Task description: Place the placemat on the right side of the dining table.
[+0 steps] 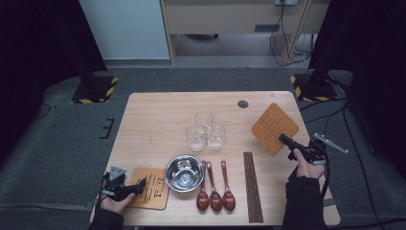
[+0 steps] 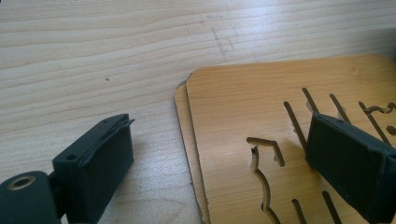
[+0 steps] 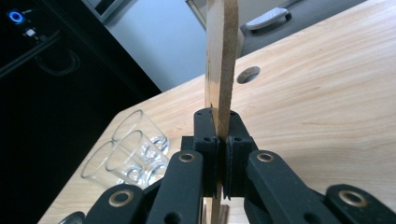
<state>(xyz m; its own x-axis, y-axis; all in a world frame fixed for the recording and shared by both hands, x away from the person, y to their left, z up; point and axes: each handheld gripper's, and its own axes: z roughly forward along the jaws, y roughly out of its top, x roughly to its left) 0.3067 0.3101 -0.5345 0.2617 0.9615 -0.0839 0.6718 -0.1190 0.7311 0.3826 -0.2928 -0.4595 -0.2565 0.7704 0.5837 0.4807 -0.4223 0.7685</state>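
Observation:
A slotted wooden mat point(image 1: 274, 128) hangs tilted over the table's right side, and my right gripper point(image 1: 283, 139) is shut on its lower edge. In the right gripper view the mat point(image 3: 219, 56) stands edge-on, rising from the shut right gripper point(image 3: 218, 128). At the front left lies a stack of two similar wooden mats point(image 1: 152, 188). My left gripper point(image 1: 142, 183) is at the stack's left edge. In the left gripper view the left gripper point(image 2: 219, 135) is open, one jaw low over the bare table, the other over the top mat point(image 2: 261, 102).
Three empty glasses point(image 1: 206, 130) stand together mid-table. In front of them are a steel bowl point(image 1: 184, 173), three brown spoons point(image 1: 215, 191) and a bundle of dark chopsticks point(image 1: 253, 187). A cable hole point(image 1: 243, 104) is near the table's point(image 1: 153, 115) far edge.

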